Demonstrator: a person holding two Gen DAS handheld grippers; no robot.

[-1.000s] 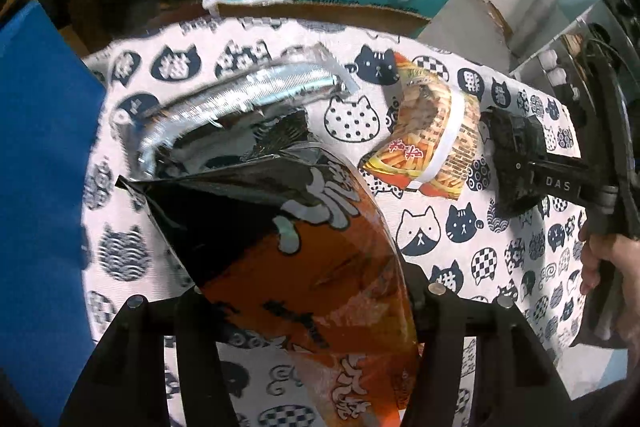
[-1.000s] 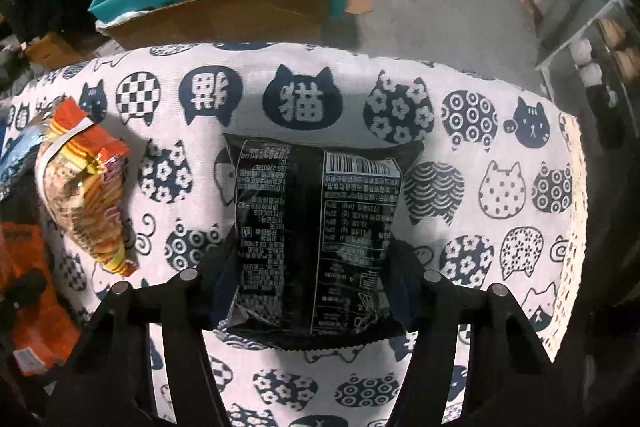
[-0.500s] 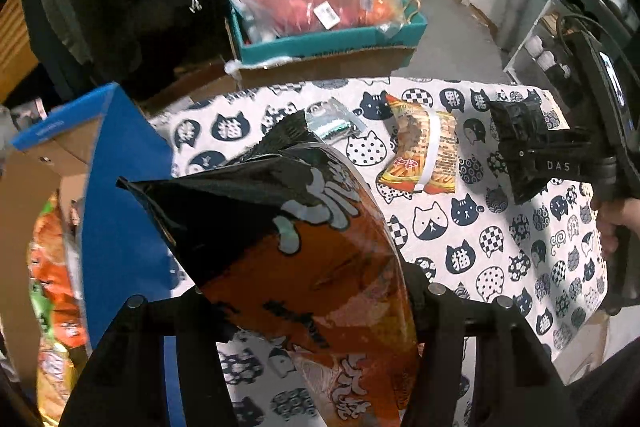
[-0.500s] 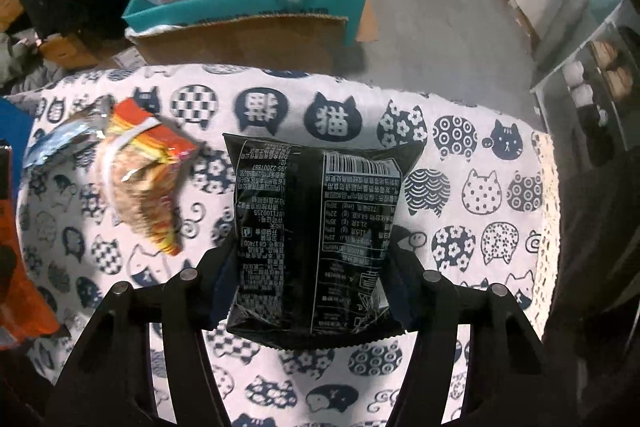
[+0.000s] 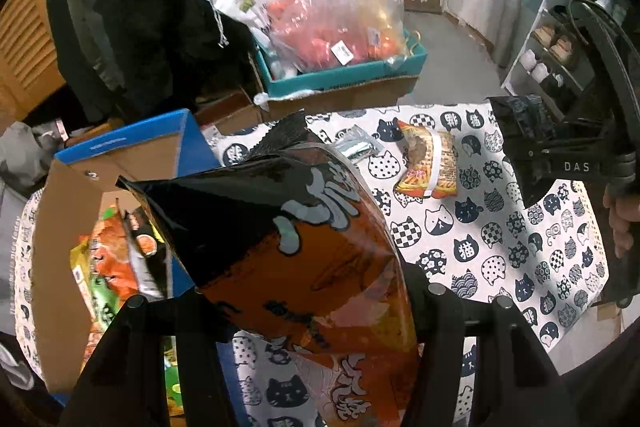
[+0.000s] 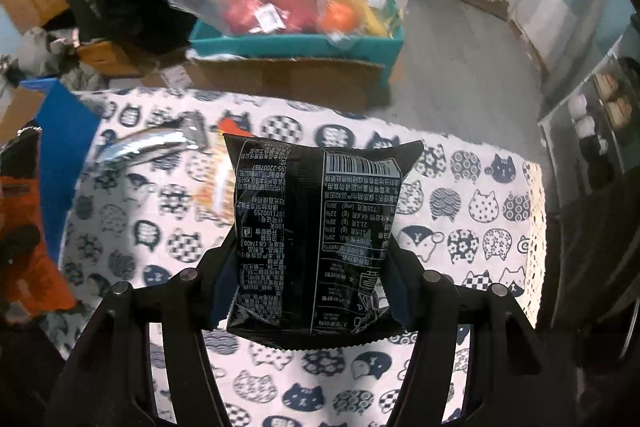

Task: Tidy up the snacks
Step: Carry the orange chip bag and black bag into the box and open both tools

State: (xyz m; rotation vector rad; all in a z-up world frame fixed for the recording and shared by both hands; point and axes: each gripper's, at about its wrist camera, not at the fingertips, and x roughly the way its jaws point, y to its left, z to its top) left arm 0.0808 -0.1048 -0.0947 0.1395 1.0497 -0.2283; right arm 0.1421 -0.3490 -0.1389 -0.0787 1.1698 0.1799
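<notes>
Orange-and-black chip bag (image 5: 304,259) is clamped by the left gripper (image 5: 308,291), long axis tilted toward the blue box (image 5: 120,147); black packet (image 6: 316,239) is pinched upright by the right gripper (image 6: 308,291), barcode visible only there.

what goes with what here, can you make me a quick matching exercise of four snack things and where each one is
Things:
1. orange and black bag
2. black packet
3. yellow-orange snack pack
4. green and orange packs

Places:
A. lying on the cat-print tablecloth
B. inside the cardboard box
C. gripped by the left gripper
D. gripped by the right gripper

Pairs: 1-C, 2-D, 3-A, 4-B
</notes>
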